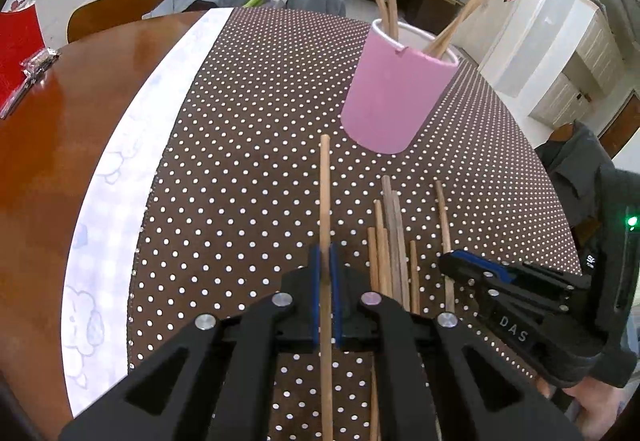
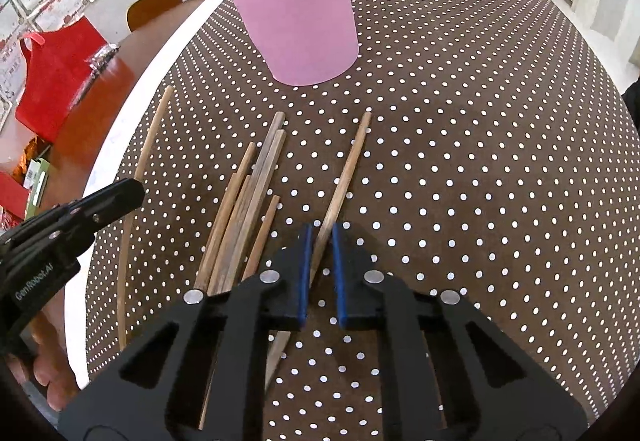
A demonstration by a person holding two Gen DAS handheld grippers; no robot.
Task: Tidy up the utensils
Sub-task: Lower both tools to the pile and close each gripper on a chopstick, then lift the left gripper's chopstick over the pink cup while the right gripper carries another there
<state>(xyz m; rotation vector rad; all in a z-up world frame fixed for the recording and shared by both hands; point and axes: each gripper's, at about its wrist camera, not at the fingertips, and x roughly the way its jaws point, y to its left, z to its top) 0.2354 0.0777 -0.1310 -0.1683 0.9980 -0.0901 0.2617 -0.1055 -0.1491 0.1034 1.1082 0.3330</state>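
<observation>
My left gripper (image 1: 325, 253) is shut on a long pale chopstick (image 1: 325, 193) that points toward the pink cup (image 1: 394, 97). The cup holds several upright chopsticks. Loose chopsticks (image 1: 390, 241) lie in a bundle on the dotted mat just right of that gripper. In the right wrist view, my right gripper (image 2: 321, 231) is shut on a single brown chopstick (image 2: 350, 161) lying on the mat, right of the bundle (image 2: 248, 201). The pink cup (image 2: 298, 13) stands ahead of it. The left gripper (image 2: 128, 193) shows at the left with its chopstick (image 2: 150, 137).
A brown polka-dot mat (image 1: 240, 161) with a white border covers a wooden table (image 1: 60, 161). A red bag (image 2: 56, 73) and small packets sit at the table's left side. A wooden chair (image 1: 116, 9) and a grey-covered seat stand behind the table.
</observation>
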